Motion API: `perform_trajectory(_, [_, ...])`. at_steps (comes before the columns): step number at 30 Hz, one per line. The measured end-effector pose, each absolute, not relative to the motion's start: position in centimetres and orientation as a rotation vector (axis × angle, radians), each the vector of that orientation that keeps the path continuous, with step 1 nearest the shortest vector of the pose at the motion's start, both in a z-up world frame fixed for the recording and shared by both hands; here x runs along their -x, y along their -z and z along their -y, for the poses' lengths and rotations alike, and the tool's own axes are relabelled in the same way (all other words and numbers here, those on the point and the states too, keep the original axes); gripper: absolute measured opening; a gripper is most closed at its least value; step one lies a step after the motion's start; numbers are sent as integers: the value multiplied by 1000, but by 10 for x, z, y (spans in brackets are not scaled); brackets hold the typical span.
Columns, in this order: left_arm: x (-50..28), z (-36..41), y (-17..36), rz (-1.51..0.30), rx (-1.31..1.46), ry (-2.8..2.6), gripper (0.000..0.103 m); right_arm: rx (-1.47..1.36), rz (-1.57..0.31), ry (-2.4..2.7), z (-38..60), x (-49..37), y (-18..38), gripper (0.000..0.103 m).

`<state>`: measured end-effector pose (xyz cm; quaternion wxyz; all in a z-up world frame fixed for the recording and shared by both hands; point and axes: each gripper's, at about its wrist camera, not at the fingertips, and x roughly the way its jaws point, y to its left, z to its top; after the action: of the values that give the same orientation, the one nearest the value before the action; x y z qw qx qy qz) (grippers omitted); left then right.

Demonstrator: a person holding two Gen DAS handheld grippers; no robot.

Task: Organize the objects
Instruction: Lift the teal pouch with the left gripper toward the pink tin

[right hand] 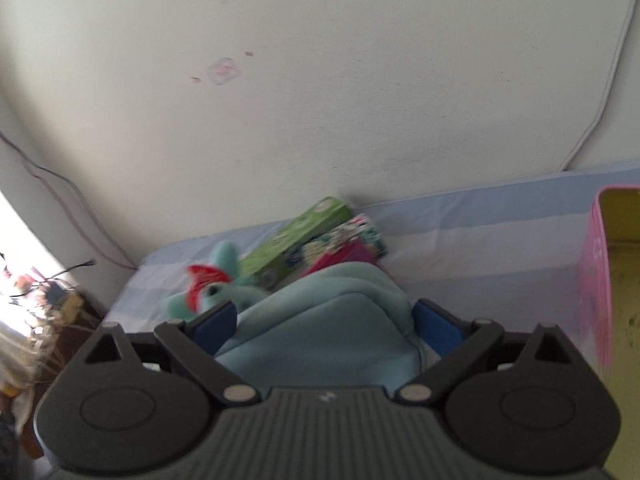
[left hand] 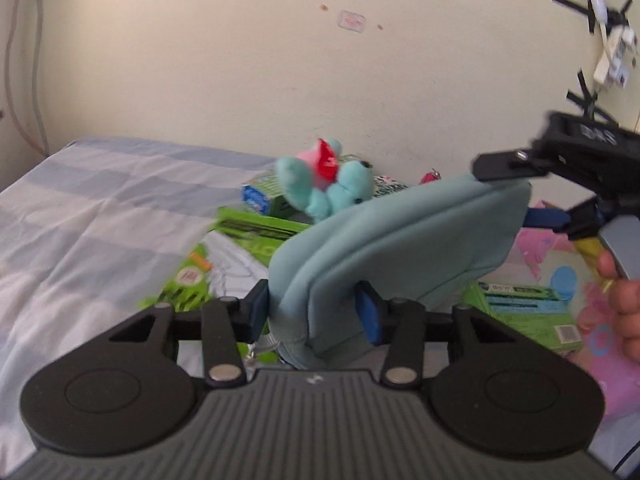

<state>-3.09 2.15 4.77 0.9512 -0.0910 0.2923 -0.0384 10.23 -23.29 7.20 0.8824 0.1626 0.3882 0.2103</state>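
Observation:
A soft teal fabric pouch [left hand: 392, 236] is held up above the bed between both grippers. My left gripper [left hand: 314, 306] is shut on its near end. My right gripper [right hand: 326, 322] is shut on its other end [right hand: 320, 332]; its black fingers [left hand: 504, 166] also show in the left wrist view at the pouch's far right. A teal plush toy [left hand: 332, 188] with a red and pink patch lies on the bed behind the pouch, also seen in the right wrist view [right hand: 216, 288].
Green boxes [left hand: 256, 232] [left hand: 532, 316] [right hand: 296, 240], a green packet [left hand: 192, 280] and a patterned box [right hand: 352, 240] lie on the striped bedsheet [left hand: 100, 208]. A pink container [right hand: 600, 288] stands at the right. The wall [left hand: 240, 60] is close behind, with taped cables [left hand: 600, 20].

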Motion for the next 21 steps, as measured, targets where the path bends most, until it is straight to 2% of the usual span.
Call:
perform_trajectory(2, [60, -39, -55, -581, 230, 79, 49, -327, -795, -497, 228, -78, -83, 99])
perform_trajectory(5, [116, -60, -62, -491, 272, 73, 55, -284, -752, -603, 216, -31, -98, 99])
perform_trajectory(8, [165, -67, -51, -507, 275, 75, 62, -250, -706, -706, 209, 21, -96, 100])
perform_trajectory(10, [191, -68, -39, -553, 289, 126, 73, -220, -707, -742, 209, 54, -84, 99])
perform_trajectory(12, [214, -73, -28, -590, 302, 162, 79, -164, -712, -762, 210, 83, -67, 99])
perform_trajectory(17, [249, -106, -25, -579, 388, 131, 81, -68, -705, -743, 228, 138, -44, 99])
perform_trajectory(21, [237, -116, -34, -583, 428, 68, 80, -16, -646, -693, 232, 148, -44, 99])
